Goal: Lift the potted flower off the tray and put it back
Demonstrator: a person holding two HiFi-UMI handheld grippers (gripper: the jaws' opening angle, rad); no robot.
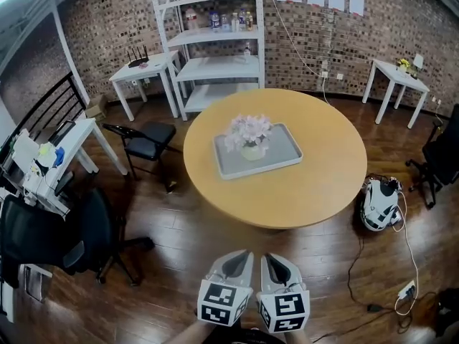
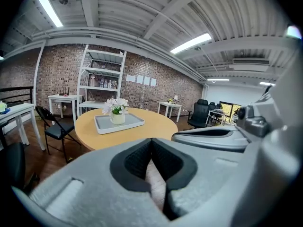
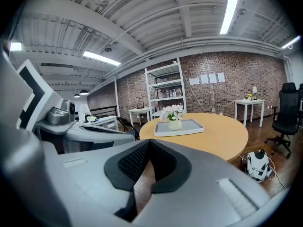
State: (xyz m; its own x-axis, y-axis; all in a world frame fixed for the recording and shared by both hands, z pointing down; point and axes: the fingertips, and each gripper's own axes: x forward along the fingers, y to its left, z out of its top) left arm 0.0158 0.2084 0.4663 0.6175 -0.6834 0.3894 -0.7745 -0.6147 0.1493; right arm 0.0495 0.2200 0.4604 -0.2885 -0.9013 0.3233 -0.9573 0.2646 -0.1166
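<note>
Flower [image 1: 249,136]: upright in its pot [image 1: 252,151] on the tray [image 1: 285,156], toward the tray's left part in the head view; untouched.
Tray: flat near the middle of the round table [image 1: 315,185].
Left gripper [image 1: 242,255]: tongs pressed together at the tips, nothing between; low over the floor [image 1: 179,235], well apart from the table.
Right gripper [image 1: 268,258]: likewise pressed together and empty, just beside the left one.
Step in hand: probably the reach toward the pot, starting short of the table edge; lifting not yet begun.
Doing it well: spread the tongs before arriving, not at the pot; come in over the tray's rim; aim at the pot's wall below the blossoms, sparing the petals; close gently and squarely across the pot; lift straight up, base clear of the rim, without dragging the tray.
One gripper or two: likely one enough for so small a pot; the other free to steady the tray.
Risk: top-heavy blooms, apt to tip if pinched high or off-centre.
Pose: both held close to the body, side by side, marker cubes [image 1: 222,310] nearest the camera, tips pointing ahead at the table and tilted somewhat down; flower slightly left of centre in the left gripper view, slightly right of centre in the right gripper view.
</note>
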